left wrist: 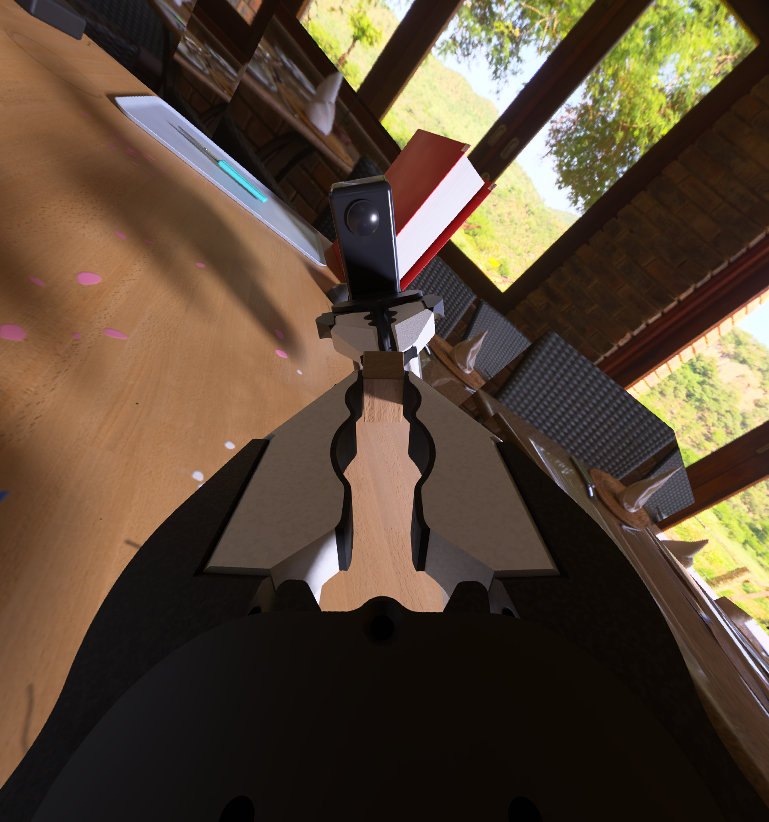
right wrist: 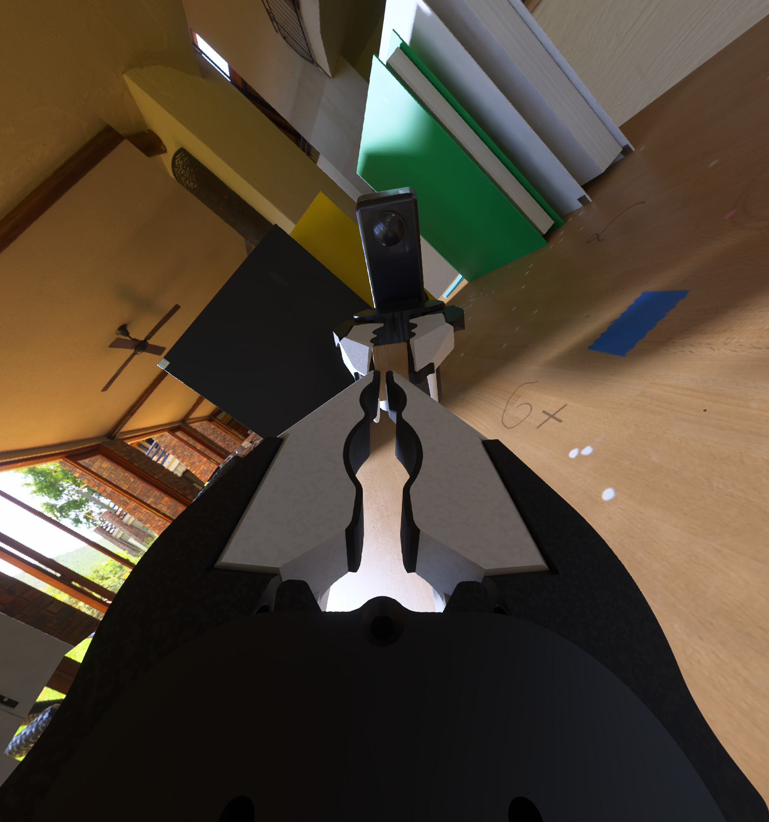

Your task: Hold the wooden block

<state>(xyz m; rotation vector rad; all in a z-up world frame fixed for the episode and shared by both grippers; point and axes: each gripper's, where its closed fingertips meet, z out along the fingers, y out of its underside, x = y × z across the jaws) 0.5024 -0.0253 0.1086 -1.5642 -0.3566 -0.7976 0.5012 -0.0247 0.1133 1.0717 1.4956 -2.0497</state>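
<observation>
A small light wooden block [left wrist: 382, 400] is clamped between the fingertips of my left gripper [left wrist: 382, 387], held above the wooden table [left wrist: 107, 400]. My right gripper [left wrist: 381, 338] faces it head-on just beyond the block's far end. In the right wrist view, my right gripper [right wrist: 383, 378] has its fingers nearly together with nothing visible between them. Its tips sit right in front of the block [right wrist: 389, 356], which the left gripper [right wrist: 391, 347] grips. I cannot tell whether the right tips touch the block.
A white tray [left wrist: 173, 133] with a teal pen [left wrist: 242, 182] lies on the table, and a red book [left wrist: 436, 200] stands behind the grippers. A green book [right wrist: 436, 187], white books [right wrist: 529, 111], a black panel [right wrist: 267, 338] and a blue strip [right wrist: 638, 322] appear in the right wrist view.
</observation>
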